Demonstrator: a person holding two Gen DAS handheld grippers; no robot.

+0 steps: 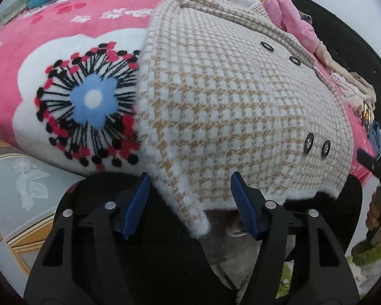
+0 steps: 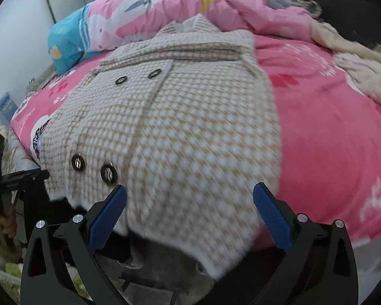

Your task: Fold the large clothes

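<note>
A beige-and-white houndstooth coat [image 1: 228, 101] with dark buttons lies front-up on a pink flowered blanket [image 1: 25, 50], its fuzzy hem hanging over the bed's near edge. My left gripper [image 1: 190, 178] stands open with the hem's left corner between its blue pads [image 1: 137, 206], and the pads do not press on the cloth. In the right wrist view the coat [image 2: 177, 127] spreads across the blanket [image 2: 330, 127]. My right gripper [image 2: 190, 185] is open wide, astride the hem's right part without gripping it. The other gripper and a hand show at the left edge [image 2: 20, 178].
A crumpled pink quilt [image 2: 216, 5] and a blue pillow [image 2: 66, 40] lie behind the coat's collar. A heap of pale clothes [image 2: 363, 71] sits at the bed's far right. Grey floor [image 1: 231, 249] and a green rug [image 1: 368, 251] lie below the hem.
</note>
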